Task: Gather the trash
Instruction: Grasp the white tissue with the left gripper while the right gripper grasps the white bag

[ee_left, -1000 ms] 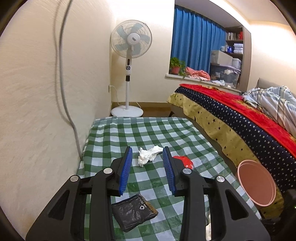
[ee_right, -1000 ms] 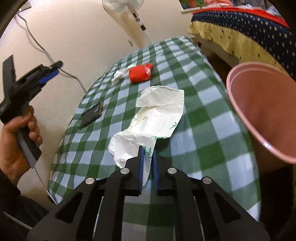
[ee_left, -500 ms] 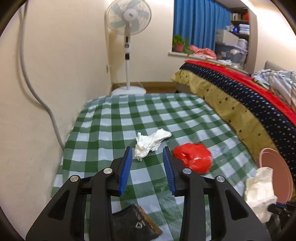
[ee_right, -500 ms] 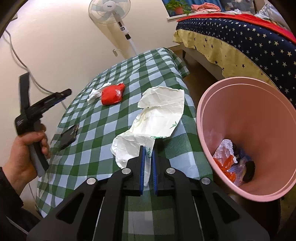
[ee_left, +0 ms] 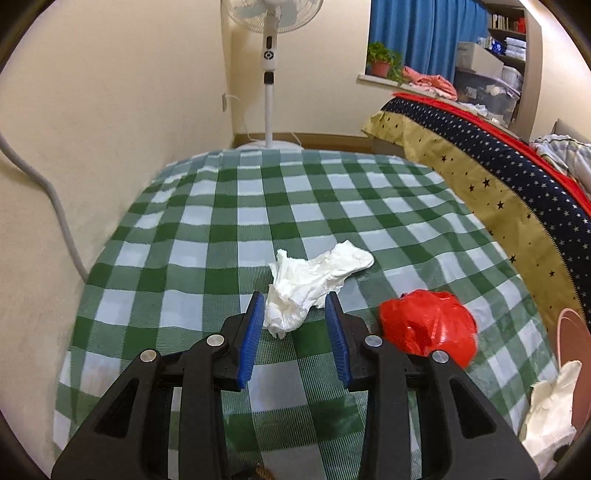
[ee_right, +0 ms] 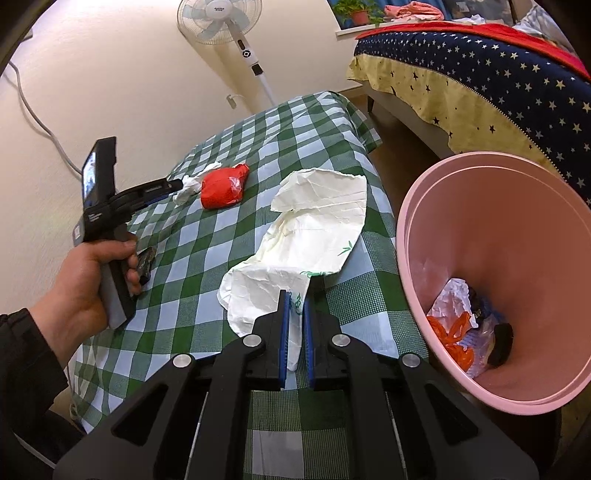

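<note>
1 crumpled white tissue point(ee_left: 310, 284) lies beside a glossy red wrapper point(ee_left: 428, 326).

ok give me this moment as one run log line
left gripper: open around tissue | right gripper: shut on paper wrapper | red bag: on table | bin: beside table

The table point(ee_left: 229, 206) has a cloth with green and white checks. On it there is a white tissue point(ee_left: 310, 284), a red plastic bag point(ee_left: 428, 328) and a big cream-white wrapper point(ee_right: 314, 236) with small green leaf prints. The bin point(ee_right: 480, 206) is pink; inside it are white, orange and black pieces, perhaps also some blue. Each hand-held gripper point(ee_left: 295, 325) point(ee_right: 295, 332) is black with blue pads. The bed cover point(ee_right: 480, 62) is dark blue with stars, with yellow and red bands. The curtain point(ee_left: 424, 33) is blue.
</note>
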Available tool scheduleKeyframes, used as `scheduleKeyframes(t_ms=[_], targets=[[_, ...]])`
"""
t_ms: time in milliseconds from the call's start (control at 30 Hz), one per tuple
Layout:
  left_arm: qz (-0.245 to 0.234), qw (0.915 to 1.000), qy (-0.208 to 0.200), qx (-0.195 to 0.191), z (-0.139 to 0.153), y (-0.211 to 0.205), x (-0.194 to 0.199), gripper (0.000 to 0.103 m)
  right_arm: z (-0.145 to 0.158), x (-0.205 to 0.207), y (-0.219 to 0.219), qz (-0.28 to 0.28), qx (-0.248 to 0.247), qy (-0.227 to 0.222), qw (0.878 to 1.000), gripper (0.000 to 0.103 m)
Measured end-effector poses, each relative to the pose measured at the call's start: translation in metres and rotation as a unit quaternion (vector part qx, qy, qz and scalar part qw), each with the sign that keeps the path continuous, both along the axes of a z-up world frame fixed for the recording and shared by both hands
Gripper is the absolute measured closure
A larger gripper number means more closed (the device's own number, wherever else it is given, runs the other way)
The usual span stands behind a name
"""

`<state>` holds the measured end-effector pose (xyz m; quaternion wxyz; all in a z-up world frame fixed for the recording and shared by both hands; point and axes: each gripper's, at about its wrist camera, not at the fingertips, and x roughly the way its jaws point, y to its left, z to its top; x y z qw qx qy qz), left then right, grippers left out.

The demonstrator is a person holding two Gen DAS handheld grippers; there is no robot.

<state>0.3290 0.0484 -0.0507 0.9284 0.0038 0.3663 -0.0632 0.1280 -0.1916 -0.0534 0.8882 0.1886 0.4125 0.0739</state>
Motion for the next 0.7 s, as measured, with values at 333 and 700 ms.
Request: scheduleKeyframes(t_ms=[333,700], targets=[[0.006,0.9992,0.035,-0.019,-0.011,0.004,0.013,0.095,0.002,0.0,0.002,0.007,-0.009,-0.005,1.0,0.095],[0.009,0.9997,0.0,-0.023,0.025,0.004,-0.027,0.096,0.02,-0.01,0.006,0.02,-0.043,-0.029,0.998,0.1]])
